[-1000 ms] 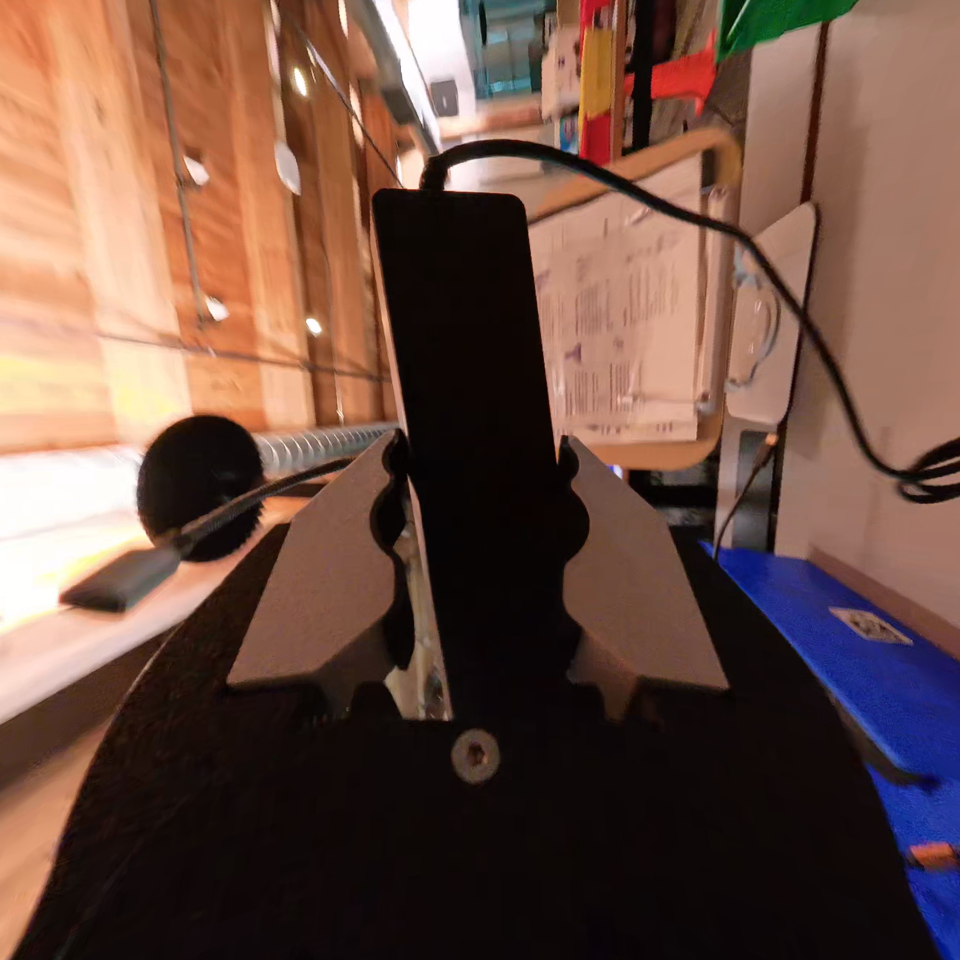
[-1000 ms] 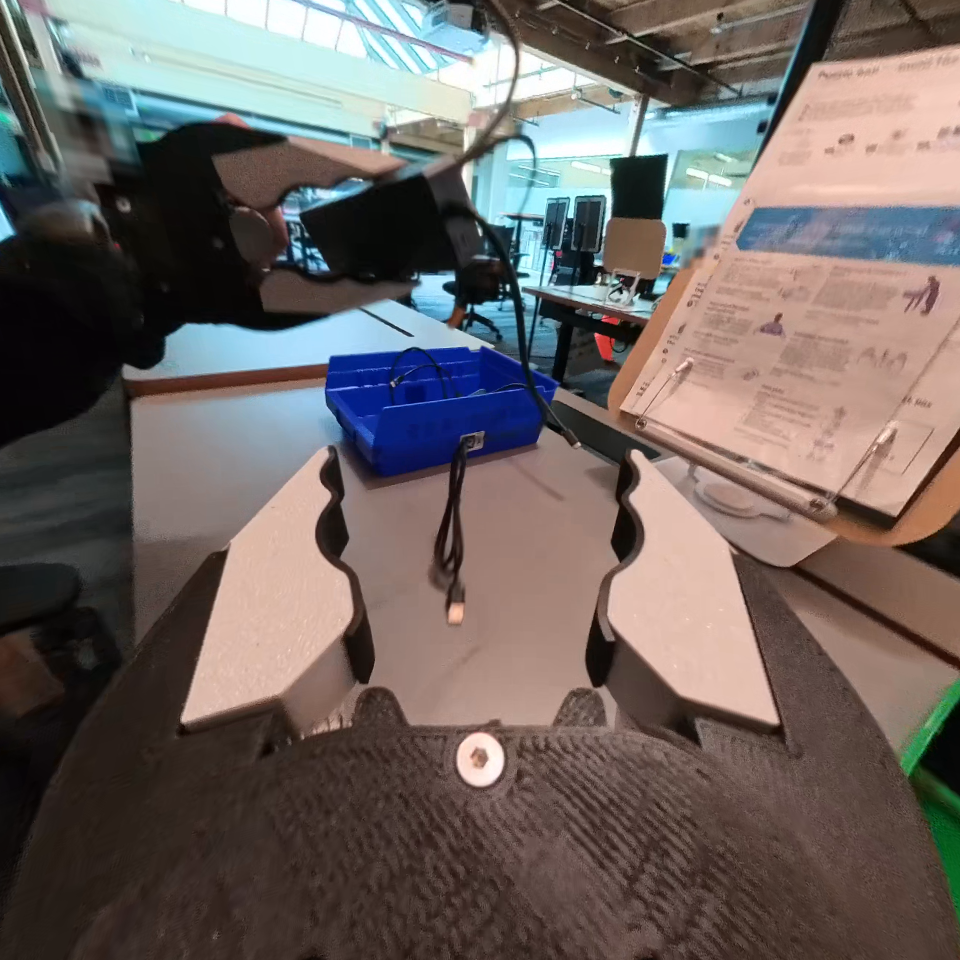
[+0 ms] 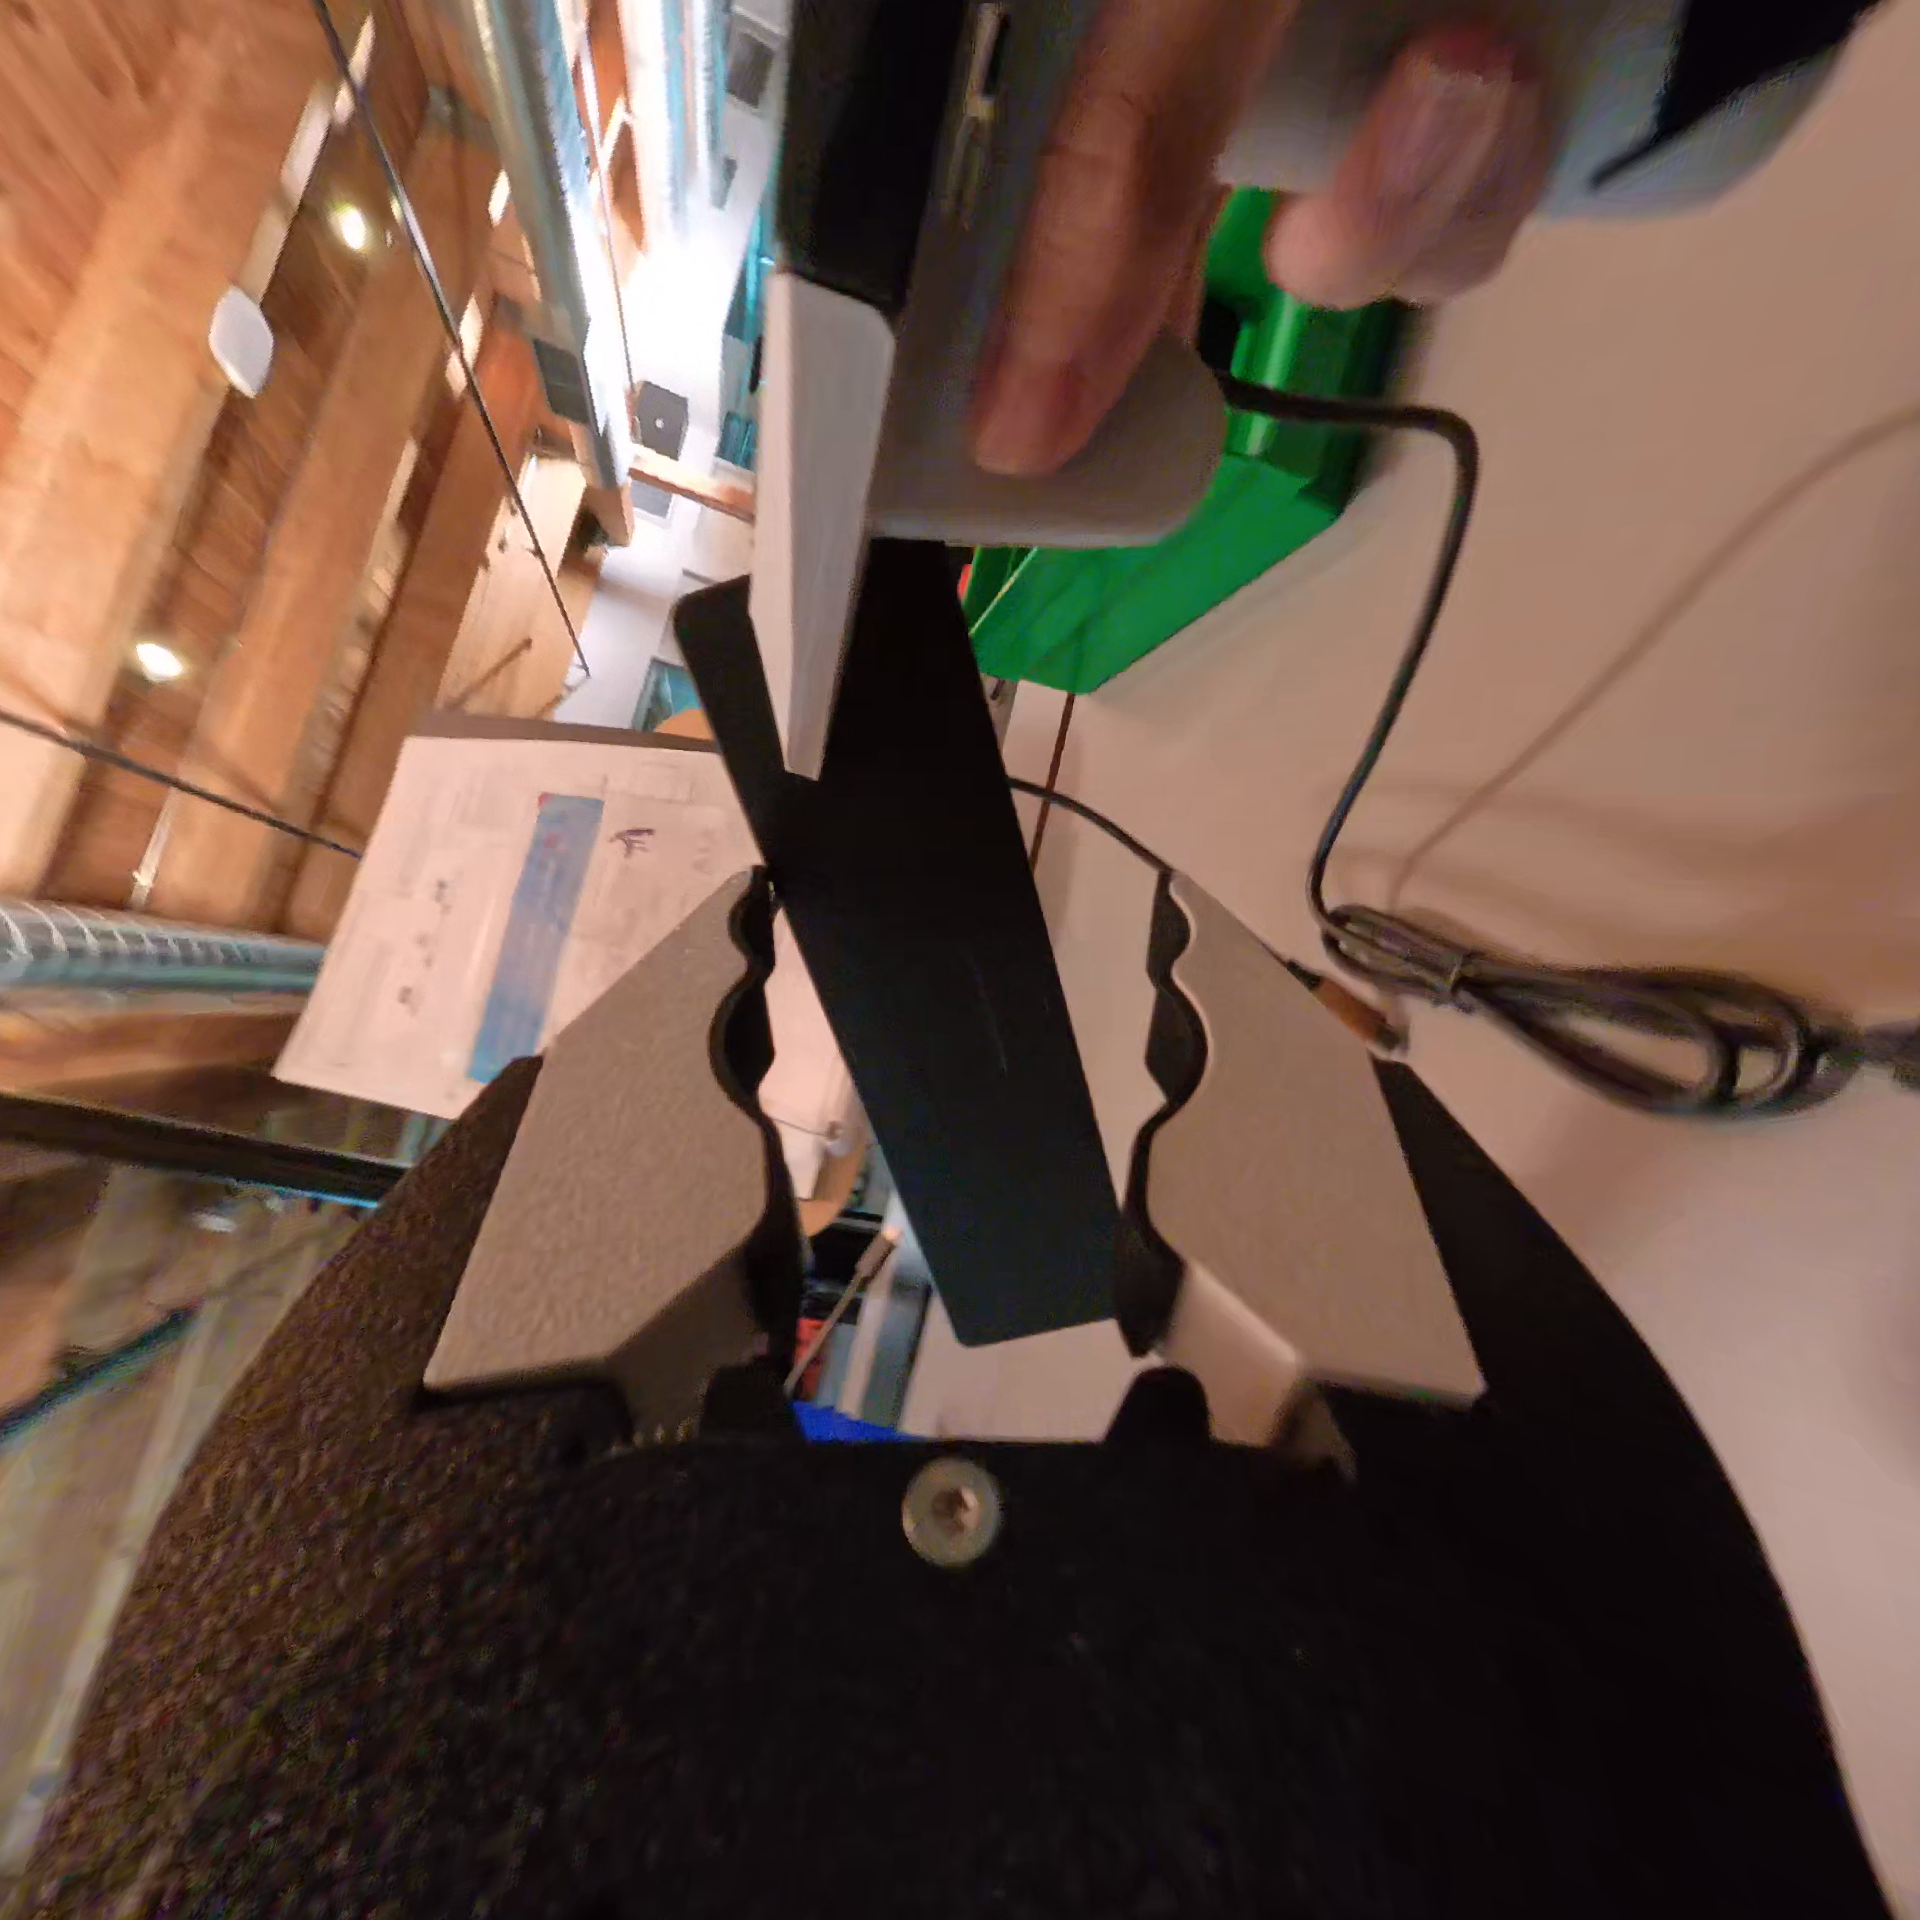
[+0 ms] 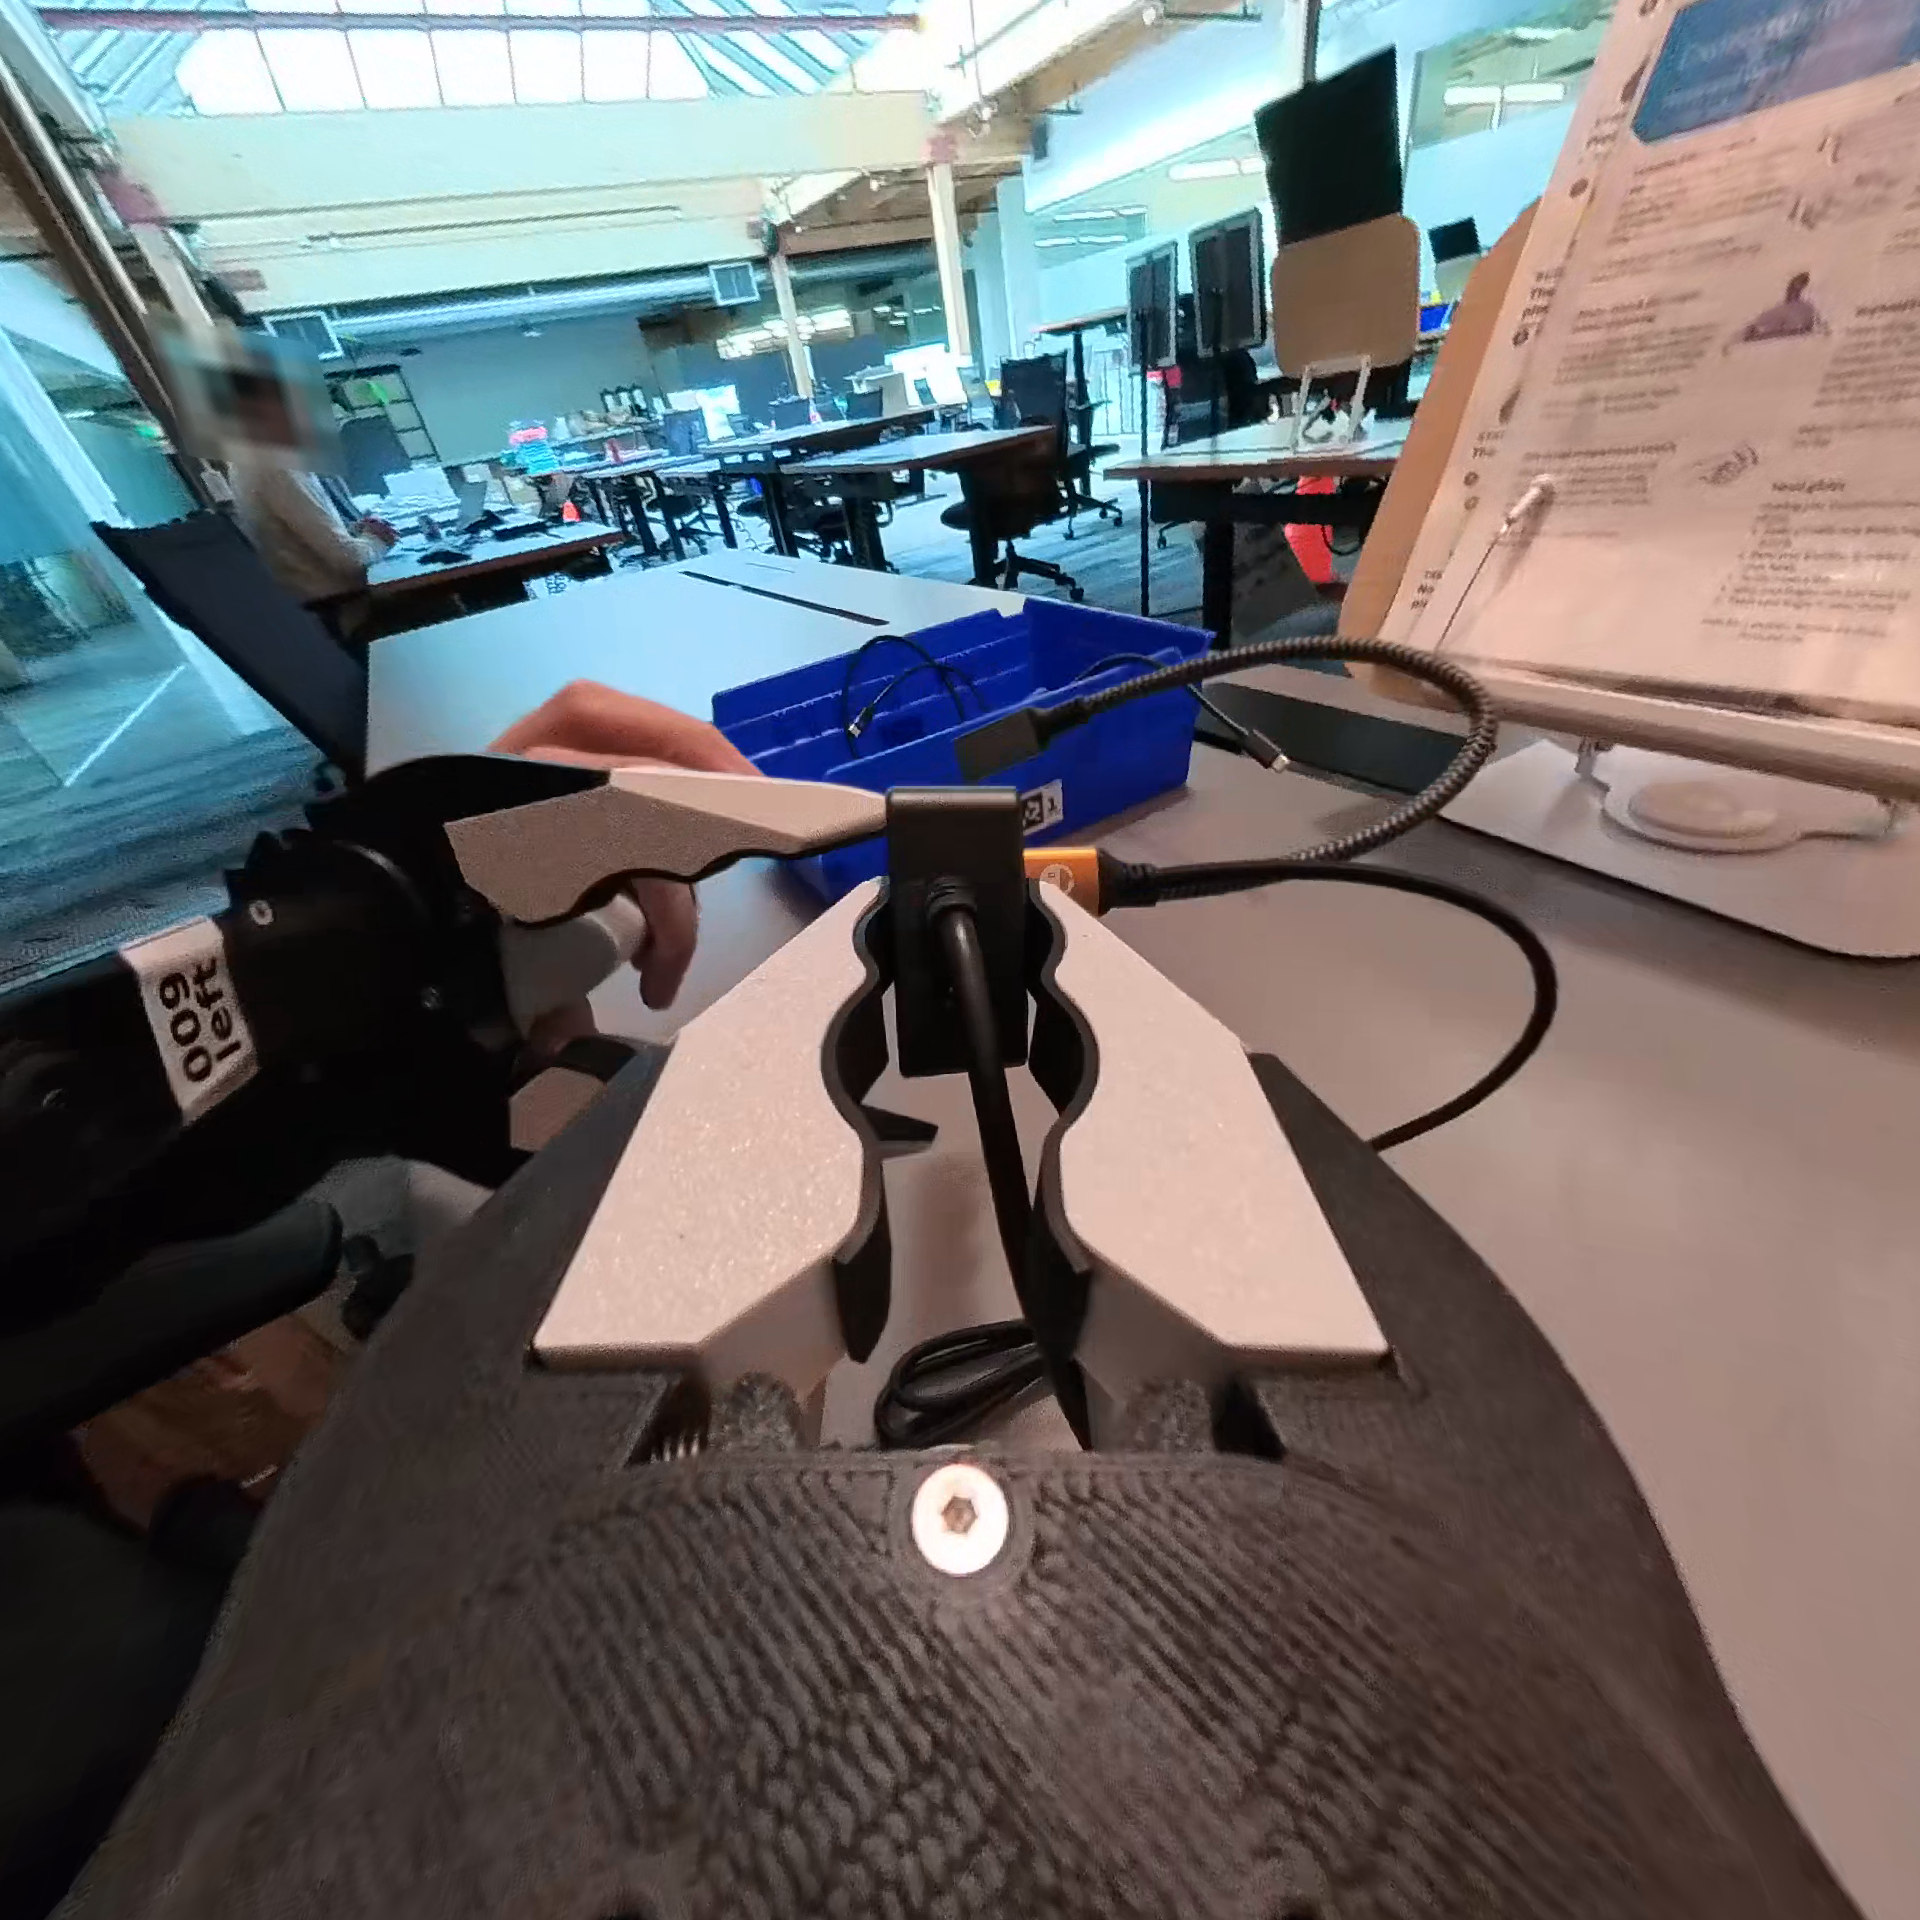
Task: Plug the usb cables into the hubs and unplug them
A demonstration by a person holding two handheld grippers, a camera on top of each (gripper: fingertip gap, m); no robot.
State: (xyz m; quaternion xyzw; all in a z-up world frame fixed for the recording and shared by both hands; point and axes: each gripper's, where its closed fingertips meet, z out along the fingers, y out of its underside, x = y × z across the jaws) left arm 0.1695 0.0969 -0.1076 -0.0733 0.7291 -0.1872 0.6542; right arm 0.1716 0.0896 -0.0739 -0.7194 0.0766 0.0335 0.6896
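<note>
White sticker [image 4: 203,1029] with black print, on body of left gripper [image 4: 748,873]. Small printed label [image 4: 1042,808], on front wall of blue bin [image 4: 1132,727]. Printed instruction sheet [image 4: 1714,364], propped at table's right edge. Wording not reproduced.

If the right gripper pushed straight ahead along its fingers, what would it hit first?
Probably the blue bin, beyond the hub the right gripper clamps; a finger of the left gripper sits just left. Depth unclear.

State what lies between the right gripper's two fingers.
A black USB hub, seen end-on and clamped by the right gripper. Its black cable trails back toward the camera. The right wrist view shows this.
</note>
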